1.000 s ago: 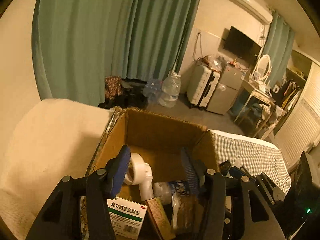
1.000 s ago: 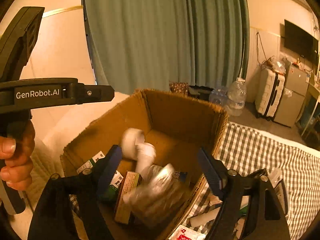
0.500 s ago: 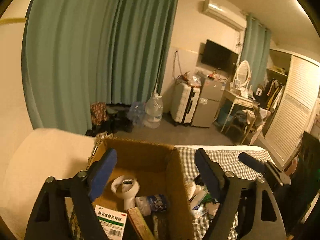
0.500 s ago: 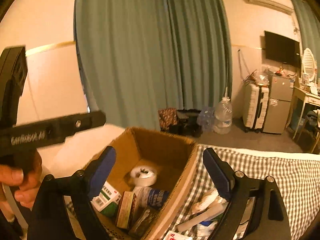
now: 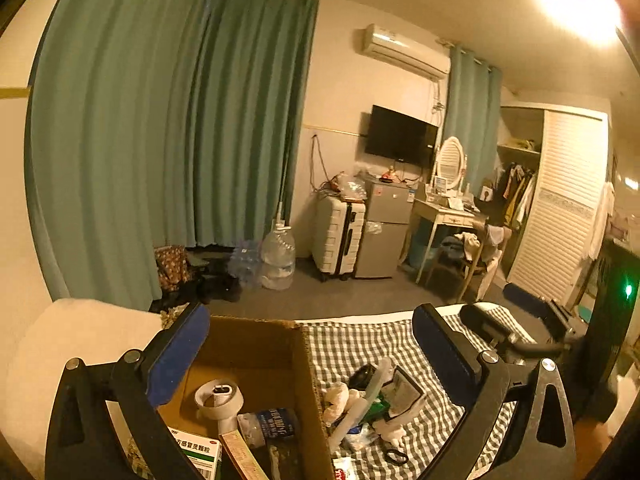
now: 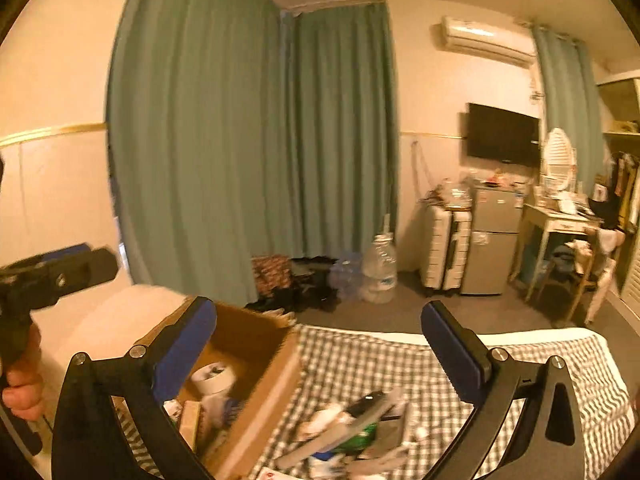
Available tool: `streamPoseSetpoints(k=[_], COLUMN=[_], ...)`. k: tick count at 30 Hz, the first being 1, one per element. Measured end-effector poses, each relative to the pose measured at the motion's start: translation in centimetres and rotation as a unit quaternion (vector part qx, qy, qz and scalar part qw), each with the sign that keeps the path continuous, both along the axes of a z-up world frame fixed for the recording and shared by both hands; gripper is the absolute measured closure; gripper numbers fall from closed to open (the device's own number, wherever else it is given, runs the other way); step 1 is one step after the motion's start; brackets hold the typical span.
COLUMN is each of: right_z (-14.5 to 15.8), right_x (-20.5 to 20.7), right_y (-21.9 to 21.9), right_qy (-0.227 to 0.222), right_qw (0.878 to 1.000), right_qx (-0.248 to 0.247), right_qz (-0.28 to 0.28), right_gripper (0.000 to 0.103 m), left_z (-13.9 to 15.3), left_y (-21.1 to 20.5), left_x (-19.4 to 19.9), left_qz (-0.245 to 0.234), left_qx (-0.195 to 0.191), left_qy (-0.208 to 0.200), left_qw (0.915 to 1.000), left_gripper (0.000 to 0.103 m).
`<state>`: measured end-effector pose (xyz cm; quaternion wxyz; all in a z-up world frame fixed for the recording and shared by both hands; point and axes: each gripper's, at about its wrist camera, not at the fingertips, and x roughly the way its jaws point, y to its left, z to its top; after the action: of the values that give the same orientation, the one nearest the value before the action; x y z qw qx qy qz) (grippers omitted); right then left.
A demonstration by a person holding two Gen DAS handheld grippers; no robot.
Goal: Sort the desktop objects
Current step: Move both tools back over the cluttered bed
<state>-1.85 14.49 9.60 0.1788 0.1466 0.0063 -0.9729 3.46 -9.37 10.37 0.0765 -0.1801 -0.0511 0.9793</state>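
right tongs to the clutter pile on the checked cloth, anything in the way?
Nothing visible. The right tongs are open and empty above the pile of small items on the checked cloth. The cardboard box sits left of the pile, off the path; its near wall borders the pile.

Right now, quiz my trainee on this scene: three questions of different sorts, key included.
1. True or false: the left hand-held gripper is shut on a bottle.
2. The loose pile lies on: A) the checked cloth B) the floor C) the desk.
3. Fill in: the white tape roll sits inside the cardboard ____.

Key: 1 false, both the left and right hand-held gripper are open and empty; 2 A; 3 box.
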Motion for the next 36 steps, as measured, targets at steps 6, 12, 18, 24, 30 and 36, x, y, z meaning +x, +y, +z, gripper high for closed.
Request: streamPoseSetpoints(k=[6,12,18,24,30,36], right_z=[0.3,0.0,-0.8,-2.3,-4.7,-6.5], right_x=[1.8,2.6,2.4,1.4,0.1,-1.3], right_y=[4.5,8.8,10.8,11.5,10.7,9.6], right_qy=[-0.016,-0.04,-0.063,-0.082,-0.115,-0.131], right_qw=[0.998,0.994,0.993,0.993,0.992,0.991], right_qx=[-0.02,-0.012,0.002,-0.001,-0.016,-0.008], right_qz=[-0.055,-0.098,-0.104,-0.085,-0.048,-0.021], right_gripper=[0.0,0.0,0.0,0.0,0.0,0.0], left_z=[0.6,-0.4,-2.9,-5.4,-8.6,-12.6], left_y=[1.9,3.8,6.3,8.3,10.5,12.6], left_x=[1.3,1.3,-0.2,-1.6,-3.2,-5.5], left_qz=[-0.014,-0.041,-0.071,-0.093,-0.102,-0.109], left_qx=[-0.003,-0.009,-0.019,-0.022,-0.039,-0.062], left_qy=[0.009,0.0,-0.022,-0.044,-0.075,-0.119], left_qw=[0.9999,0.9991,0.9971,0.9944,0.9911,0.985], left_gripper=[0.0,0.0,0.0,0.0,0.014,0.035])
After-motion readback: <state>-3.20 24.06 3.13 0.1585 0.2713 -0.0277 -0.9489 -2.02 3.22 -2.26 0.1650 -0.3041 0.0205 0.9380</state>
